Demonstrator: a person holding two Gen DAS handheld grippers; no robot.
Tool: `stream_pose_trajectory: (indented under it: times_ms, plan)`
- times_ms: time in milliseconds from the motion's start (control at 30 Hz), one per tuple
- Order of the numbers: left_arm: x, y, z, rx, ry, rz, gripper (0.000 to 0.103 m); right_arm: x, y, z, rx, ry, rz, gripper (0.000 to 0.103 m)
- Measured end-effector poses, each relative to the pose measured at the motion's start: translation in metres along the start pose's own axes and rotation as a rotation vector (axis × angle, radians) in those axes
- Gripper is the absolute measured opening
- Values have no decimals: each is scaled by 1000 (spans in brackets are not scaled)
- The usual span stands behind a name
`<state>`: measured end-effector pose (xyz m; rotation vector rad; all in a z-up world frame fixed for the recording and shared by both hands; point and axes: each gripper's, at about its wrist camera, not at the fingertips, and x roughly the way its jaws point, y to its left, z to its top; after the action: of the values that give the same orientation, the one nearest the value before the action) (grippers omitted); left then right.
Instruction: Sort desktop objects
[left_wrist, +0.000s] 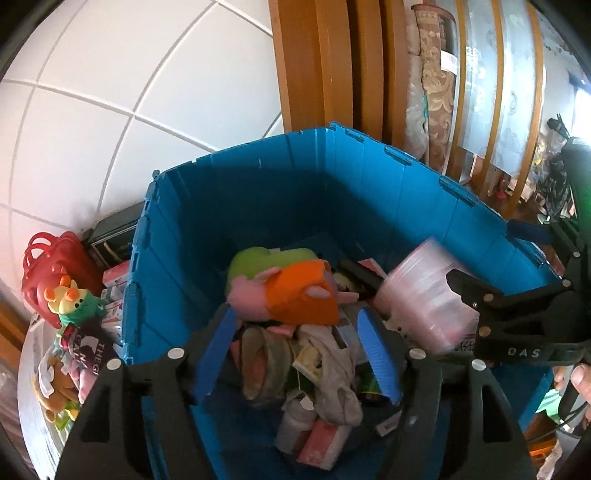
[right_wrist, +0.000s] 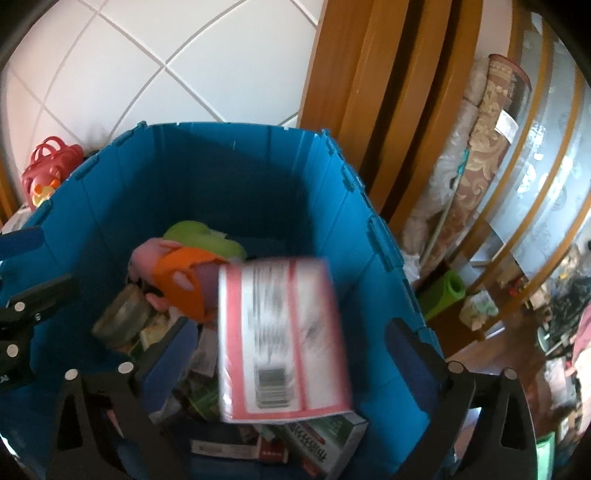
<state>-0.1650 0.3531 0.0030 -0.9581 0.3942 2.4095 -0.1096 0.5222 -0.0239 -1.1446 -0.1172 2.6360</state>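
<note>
A deep blue crate (left_wrist: 177, 236) (right_wrist: 110, 192) holds a pile of sorted things: a pink and orange plush toy (left_wrist: 295, 295) (right_wrist: 181, 273), a green soft item (left_wrist: 266, 258), a glass jar (right_wrist: 125, 314), cloth and small boxes. My left gripper (left_wrist: 301, 358) hangs open over the pile, nothing between its blue pads. My right gripper (right_wrist: 291, 354) stands wide open over the crate. A pink and white box (right_wrist: 280, 339) (left_wrist: 424, 295), blurred, is loose between its fingers with a gap on each side.
Left of the crate, a red toy basket (left_wrist: 51, 266), a green plush dinosaur (left_wrist: 77, 302) and other toys crowd a table. A white tiled wall is behind, with a wooden door frame (left_wrist: 332, 66) and rolled carpets (right_wrist: 491, 122) to the right. A hand (left_wrist: 580, 380) holds the right gripper.
</note>
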Motion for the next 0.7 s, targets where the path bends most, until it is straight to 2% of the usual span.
stream_pose_trajectory:
  times_ms: [233, 267, 333, 533, 633, 667, 700]
  plan:
    - [-25, 13, -9, -38, -69, 14, 68, -9, 4, -1, 13, -17, 18, 103]
    - [-30, 15, -10, -45, -83, 14, 71, -13, 6, -2, 17, -22, 19, 103]
    - [-42, 20, -14, -52, -123, 21, 81, -23, 12, -4, 22, -39, 22, 103]
    - [-82, 32, -30, -33, -253, 49, 82, -65, 34, -17, 58, -111, 15, 103]
    - [-103, 43, -40, -56, -322, 65, 82, -85, 45, -21, 88, -142, 10, 103]
    - [-109, 47, -43, -74, -344, 66, 85, -92, 48, -22, 94, -152, 13, 103]
    - [-114, 52, -47, -95, -364, 67, 97, -99, 53, -24, 101, -166, 17, 103]
